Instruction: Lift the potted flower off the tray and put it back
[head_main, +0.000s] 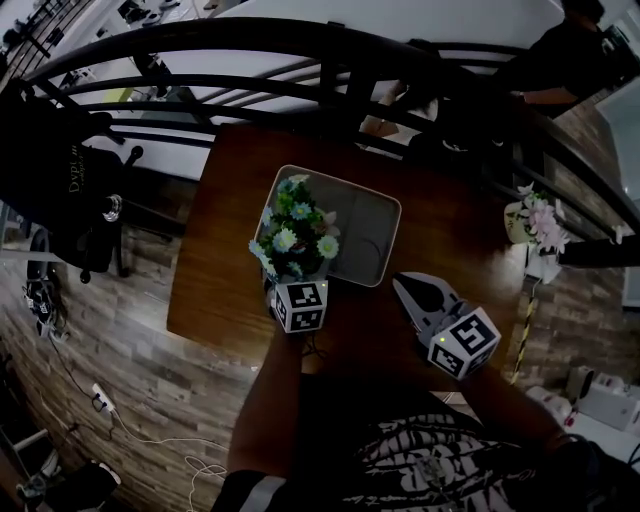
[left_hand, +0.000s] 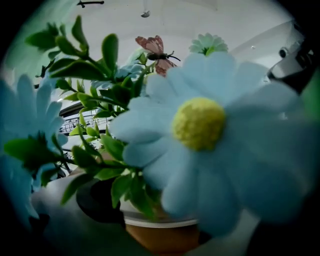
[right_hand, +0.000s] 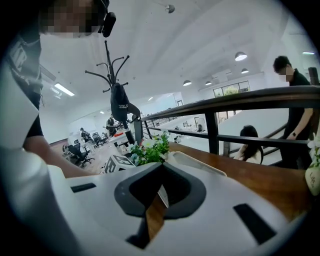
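The potted flower, pale blue and white blooms over green leaves, stands over the near left corner of the pale tray on the brown table. My left gripper reaches in from the near side and is shut on the pot. In the left gripper view the terracotta pot with a white rim sits between the blurred grey jaws, and a big blue bloom fills the frame. I cannot tell whether the pot touches the tray. My right gripper rests shut and empty to the tray's right, with its tips meeting.
A black curved railing runs along the table's far side. A second vase of pale flowers stands at the table's right end. A black coat stand with a bag is at the left. A person stands beyond the railing.
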